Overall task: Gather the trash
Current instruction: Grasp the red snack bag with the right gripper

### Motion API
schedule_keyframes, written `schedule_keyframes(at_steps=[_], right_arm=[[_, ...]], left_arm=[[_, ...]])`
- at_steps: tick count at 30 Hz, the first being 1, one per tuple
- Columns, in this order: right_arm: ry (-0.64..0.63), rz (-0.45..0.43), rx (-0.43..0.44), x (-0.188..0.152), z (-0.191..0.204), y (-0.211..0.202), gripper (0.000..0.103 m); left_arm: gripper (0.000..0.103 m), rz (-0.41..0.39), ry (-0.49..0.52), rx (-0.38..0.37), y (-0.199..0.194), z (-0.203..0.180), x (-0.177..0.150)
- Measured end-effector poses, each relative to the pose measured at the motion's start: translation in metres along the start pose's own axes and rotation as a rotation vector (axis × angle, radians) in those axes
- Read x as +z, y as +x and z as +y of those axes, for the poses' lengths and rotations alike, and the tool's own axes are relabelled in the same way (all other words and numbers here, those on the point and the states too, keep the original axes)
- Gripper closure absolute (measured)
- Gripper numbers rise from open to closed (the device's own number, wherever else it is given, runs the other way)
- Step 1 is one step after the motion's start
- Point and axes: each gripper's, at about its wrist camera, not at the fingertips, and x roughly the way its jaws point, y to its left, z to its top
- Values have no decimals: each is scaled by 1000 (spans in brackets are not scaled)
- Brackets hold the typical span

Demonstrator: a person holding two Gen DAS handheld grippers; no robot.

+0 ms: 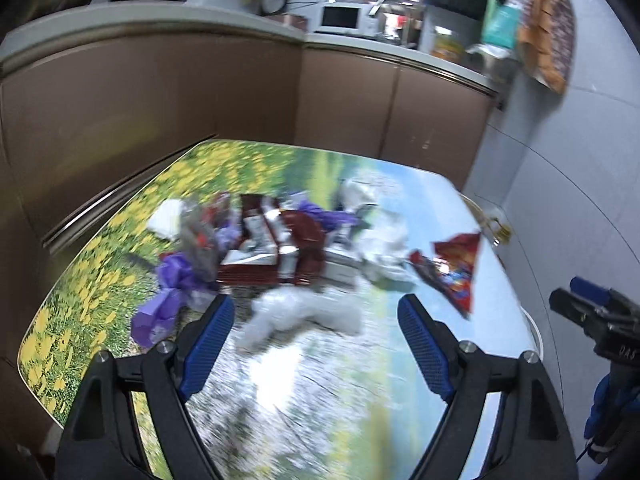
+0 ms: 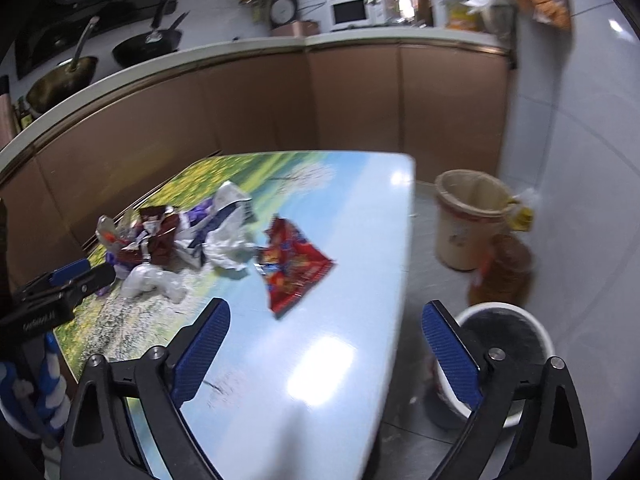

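Right wrist view: a shiny table with a flower-field picture [image 2: 352, 240] holds a trash heap. Two bins stand on the floor beside it, one beige plastic bucket [image 2: 468, 220] and one white bin with a black liner [image 2: 516, 332]. One red crinkly snack bag [image 2: 294, 264] lies ahead of the right gripper [image 2: 326, 316], not touching. One crumpled white tissue [image 1: 300, 312] lies between the left gripper [image 1: 316, 310] fingers. Both grippers are wide apart and hold nothing.

Brown kitchen cabinets [image 2: 256, 112] under a pale countertop [image 2: 360, 40], white tiled wall [image 2: 580, 160].
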Motion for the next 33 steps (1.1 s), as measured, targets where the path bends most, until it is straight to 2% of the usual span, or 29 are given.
schedule_keyframes(at_steps=[4, 6, 13, 16, 18, 19, 21, 22, 23, 24, 33], right_arm=[[-59, 27, 68, 15, 19, 38, 10], [-76, 44, 91, 22, 25, 56, 14], [-78, 97, 142, 41, 24, 111, 24], [-69, 132, 169, 42, 23, 126, 36], [-62, 154, 186, 39, 23, 129, 49], [-61, 161, 191, 39, 23, 130, 52], [-60, 173, 203, 36, 24, 131, 68], [-61, 179, 205, 35, 24, 131, 73], [-63, 184, 206, 34, 24, 133, 83], [-64, 187, 210, 33, 25, 133, 86], [-56, 174, 223, 25, 25, 102, 93]], left_arm=[[20, 19, -20, 9, 17, 10, 6], [20, 30, -16, 21, 28, 11, 8], [21, 91, -16, 57, 58, 11, 8], [33, 118, -11, 61, 65, 9, 6], [46, 142, -9, 58, 70, 9, 4], [50, 152, -10, 53, 72, 10, 3], [64, 174, -15, 40, 75, 10, 0], [66, 180, -15, 36, 76, 9, -1], [67, 184, -13, 30, 75, 8, -3], [68, 183, -8, 28, 74, 7, -4], [71, 150, 22, 18, 46, -7, -10]])
